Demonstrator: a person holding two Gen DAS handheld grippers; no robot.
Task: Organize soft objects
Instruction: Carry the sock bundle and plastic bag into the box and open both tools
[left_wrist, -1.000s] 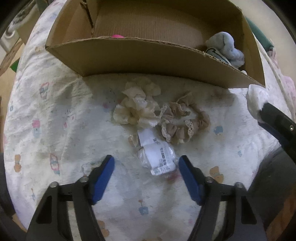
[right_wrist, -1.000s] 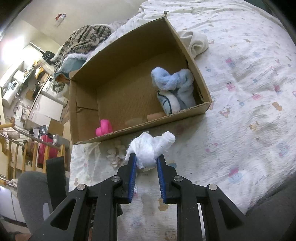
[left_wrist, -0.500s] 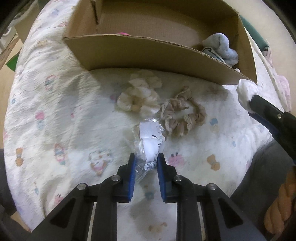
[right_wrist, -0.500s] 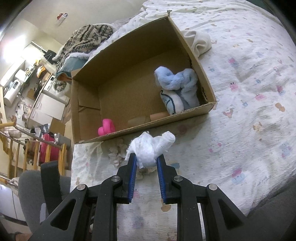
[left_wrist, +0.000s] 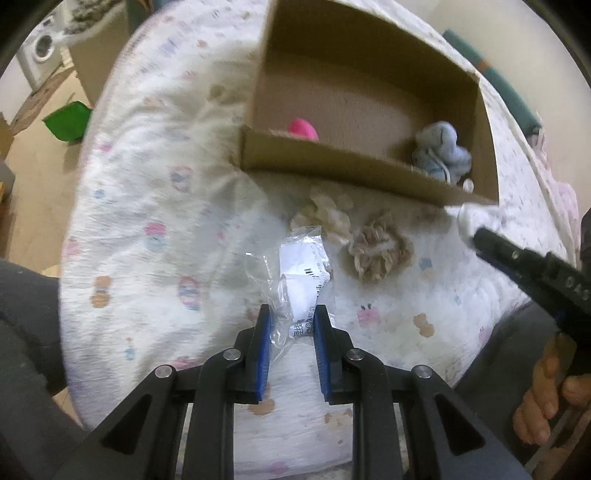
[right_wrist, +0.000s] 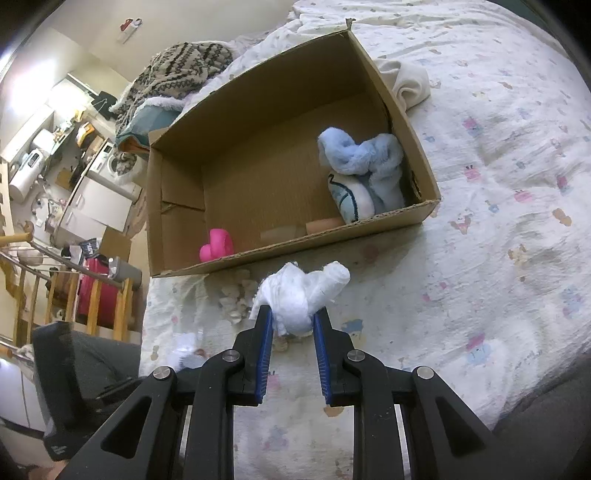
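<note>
My left gripper (left_wrist: 291, 314) is shut on a clear plastic packet with a white labelled item (left_wrist: 301, 269), held above the bed. My right gripper (right_wrist: 293, 314) is shut on a white cloth bundle (right_wrist: 303, 291), held in front of the cardboard box (right_wrist: 421, 155); it shows in the left wrist view (left_wrist: 476, 221) too. The box (left_wrist: 332, 158) holds a pink item (right_wrist: 216, 245) and blue fluffy socks (right_wrist: 364, 170). A cream scrunchie (left_wrist: 328, 214) and a beige scrunchie (left_wrist: 378, 251) lie on the sheet before the box.
The patterned bed sheet (right_wrist: 498, 221) surrounds the box. A cream cloth (right_wrist: 408, 83) lies behind the box. Knitted blankets (right_wrist: 177, 70) pile at the bed's far end. A green bin (left_wrist: 66, 120) stands on the floor left of the bed.
My left gripper closed on the plastic packet and lifted it away from the sheet; the view pulled back. The right gripper kept holding the white bundle, nearly still.
</note>
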